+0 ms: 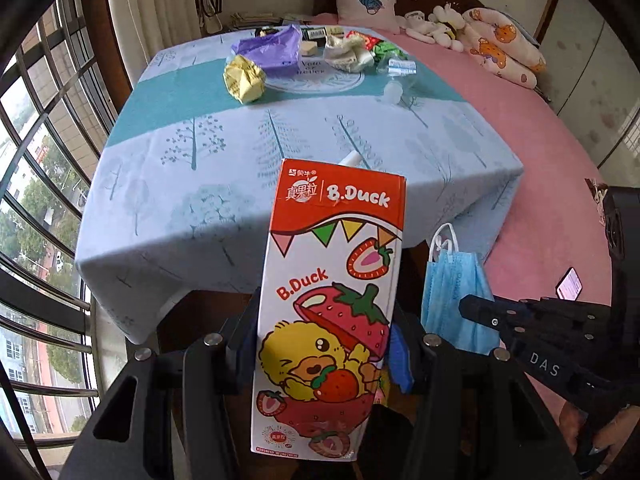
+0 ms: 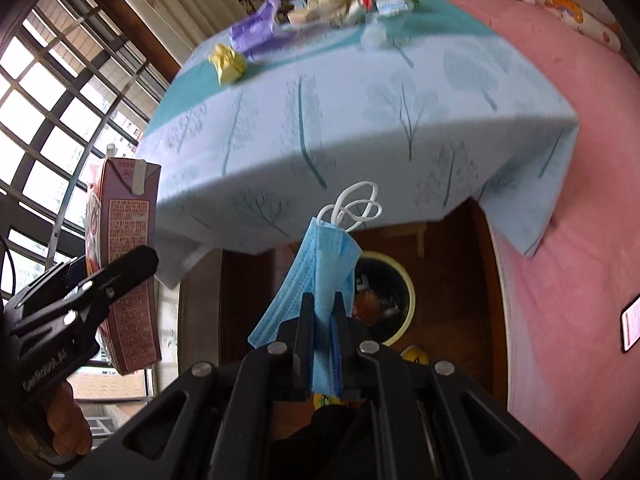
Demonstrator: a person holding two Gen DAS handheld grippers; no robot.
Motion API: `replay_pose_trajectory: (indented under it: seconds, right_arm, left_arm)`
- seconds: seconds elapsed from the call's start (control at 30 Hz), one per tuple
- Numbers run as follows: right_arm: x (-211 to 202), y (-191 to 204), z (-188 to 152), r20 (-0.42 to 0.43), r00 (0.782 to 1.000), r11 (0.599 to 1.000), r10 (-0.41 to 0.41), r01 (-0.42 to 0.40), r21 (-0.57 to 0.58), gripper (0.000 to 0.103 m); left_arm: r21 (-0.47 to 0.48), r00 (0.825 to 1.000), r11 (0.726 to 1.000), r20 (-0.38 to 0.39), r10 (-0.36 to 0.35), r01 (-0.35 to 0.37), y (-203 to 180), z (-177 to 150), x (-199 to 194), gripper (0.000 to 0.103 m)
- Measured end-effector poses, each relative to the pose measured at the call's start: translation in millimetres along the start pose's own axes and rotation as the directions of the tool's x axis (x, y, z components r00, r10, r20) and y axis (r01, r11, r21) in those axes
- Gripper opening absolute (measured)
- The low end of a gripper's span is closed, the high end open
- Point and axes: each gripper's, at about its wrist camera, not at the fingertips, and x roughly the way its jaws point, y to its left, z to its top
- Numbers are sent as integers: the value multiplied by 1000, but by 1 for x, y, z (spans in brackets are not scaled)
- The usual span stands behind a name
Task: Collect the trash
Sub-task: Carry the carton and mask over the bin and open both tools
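Right wrist view: right tongs (image 2: 323, 322) pinch a mask (image 2: 320, 264) above the bin (image 2: 404, 280) at centre, ready to drop. Left tongs (image 1: 320, 344) clamp a carton (image 1: 332, 280); more trash (image 1: 280, 50) sits on the surface (image 1: 304, 128), upper frame.

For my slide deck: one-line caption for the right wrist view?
Right tool pinches a blue face mask above a bin below the table.

A home bedroom: a bed (image 1: 560, 160) with a pink sheet fills the right, a pillow (image 1: 366, 2) and soft toys (image 1: 436, 24) at its far headboard, curtains (image 1: 160, 0) and a barred window (image 1: 36, 160) on the left, beside a cloth-covered table (image 1: 240, 140).
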Motion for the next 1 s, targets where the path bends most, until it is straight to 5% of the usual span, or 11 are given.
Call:
replay_pose_trajectory:
  seconds: [0.3,0.67,0.9,0.97,1.0]
  right_arm:
    - [103,-43,-29,-126,992,1000,9,-7,21,6]
    - [259,-97,-64,-184,983,998,-16,27,58,7]
    - [333,-119,-68,-208,978,997,-8,24,70,10]
    - [347,-125,-66,-213,977,996,-6,24,83,11]
    - [351,-126,-66,-213,977,996,-3,23,89,15]
  left_arm:
    - [-38,994,999,-108,6,-10,-10,-44,103,51]
    - [-41,977,997,-210,48,-58,0,-90,274,52]
    - [-27,969,998,-241,47,-55,5,-108,342,54]
    - [-22,962,998,-266,55,-63,6,-113,356,67]
    - [-22,960,997,-273,64,-72,7,-113,360,87]
